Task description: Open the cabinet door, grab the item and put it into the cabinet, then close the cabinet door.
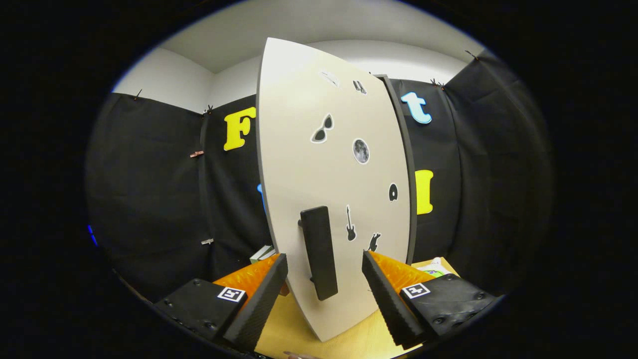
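Cabinet-wise, the big off-white flat door panel with little stickers on it filled most of what the gripper camera saw, swung partly out from the dark cabinet frame, so the opening step looked underway or done. Light wooden tabletop sat under it. The hand-held gripper had its black-and-orange fingers spread wide apart, either side of the door's black rectangular bar handle, not pressing on it. Some book-like stuff sat beyond the left finger; can't tell which item gets stowed. Grabbing, placing and closing all seemed left.
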A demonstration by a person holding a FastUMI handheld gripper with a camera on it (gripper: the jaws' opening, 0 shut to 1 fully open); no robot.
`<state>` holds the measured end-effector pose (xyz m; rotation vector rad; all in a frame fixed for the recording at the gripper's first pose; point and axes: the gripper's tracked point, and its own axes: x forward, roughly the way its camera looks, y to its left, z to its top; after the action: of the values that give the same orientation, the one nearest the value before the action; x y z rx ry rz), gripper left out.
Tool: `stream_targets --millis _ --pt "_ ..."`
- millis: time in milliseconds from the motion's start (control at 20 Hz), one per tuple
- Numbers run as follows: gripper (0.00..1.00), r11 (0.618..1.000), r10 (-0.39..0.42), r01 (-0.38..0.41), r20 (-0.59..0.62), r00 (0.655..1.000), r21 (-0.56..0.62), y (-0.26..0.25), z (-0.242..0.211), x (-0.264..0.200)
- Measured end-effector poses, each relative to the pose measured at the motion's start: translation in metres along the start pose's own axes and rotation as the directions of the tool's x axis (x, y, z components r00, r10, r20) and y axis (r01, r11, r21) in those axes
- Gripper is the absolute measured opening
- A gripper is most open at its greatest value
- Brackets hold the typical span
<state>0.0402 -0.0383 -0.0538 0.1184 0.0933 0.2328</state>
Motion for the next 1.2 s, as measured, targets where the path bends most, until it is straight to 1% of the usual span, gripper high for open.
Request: stream_targets --millis 100,250,400,550,650,1050,1200 --pt "0.98 1.0 -0.024 0.024 0.0 1.0 -0.014 0.003 0.0 0.0" --pt "0.98 0.994 -0.099 0.099 0.009 0.995 -0.034 -0.004 0.004 0.0" --pt "0.98 0.988 -0.145 0.147 0.042 0.989 -0.057 -0.009 0.014 -0.003" --pt "0.98 0.978 -0.186 0.19 0.05 0.981 -0.082 -0.014 0.017 -0.005" --pt "0.98 0.975 -0.195 0.2 0.056 0.979 -0.096 -0.014 0.019 -0.007" --pt "0.98 0.979 -0.167 0.174 0.073 0.983 -0.104 -0.011 0.028 -0.011" --pt "0.98 0.977 -0.175 0.182 0.074 0.982 -0.108 -0.014 0.029 -0.011"
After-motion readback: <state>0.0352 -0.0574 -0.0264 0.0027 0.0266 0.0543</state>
